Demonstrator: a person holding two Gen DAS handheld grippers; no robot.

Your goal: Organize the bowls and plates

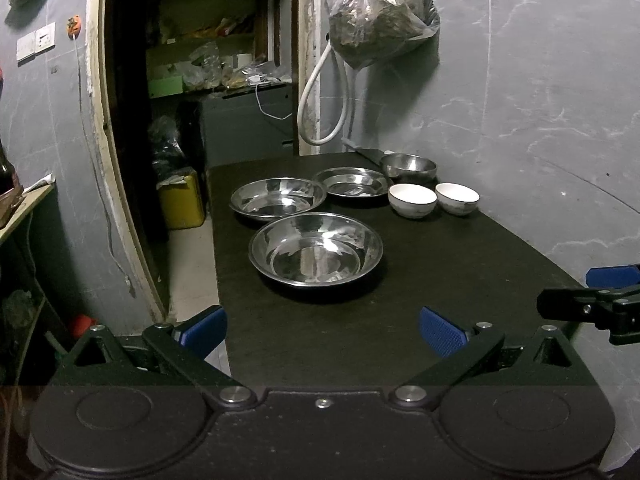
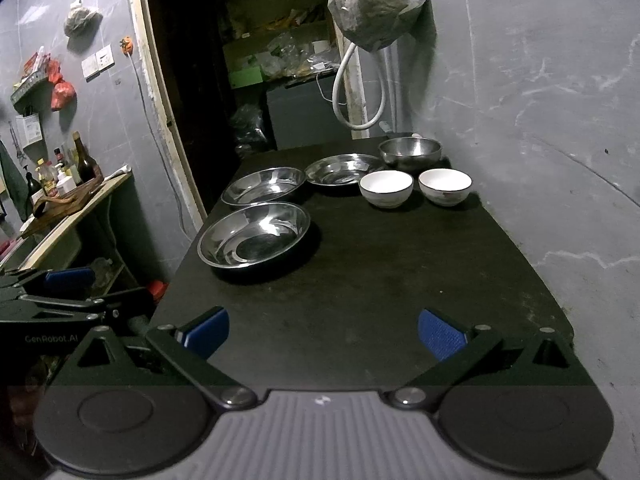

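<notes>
Three steel plates lie on the black table (image 1: 440, 280): a near one (image 1: 315, 250) (image 2: 254, 236), a middle one (image 1: 278, 197) (image 2: 264, 186) and a far one (image 1: 352, 182) (image 2: 343, 170). A steel bowl (image 1: 408, 167) (image 2: 410, 153) stands at the back. Two white bowls (image 1: 412, 200) (image 1: 457, 198) (image 2: 386, 189) (image 2: 445, 186) sit side by side in front of it. My left gripper (image 1: 323, 332) is open and empty over the table's near edge. My right gripper (image 2: 323, 332) is open and empty, to the right of the left one.
A grey wall runs along the table's right side. A plastic bag (image 1: 382, 16) and a white hose (image 1: 320, 96) hang above the far end. A dark doorway with shelves (image 1: 208, 60) is behind. A side counter with bottles (image 2: 60, 184) stands left.
</notes>
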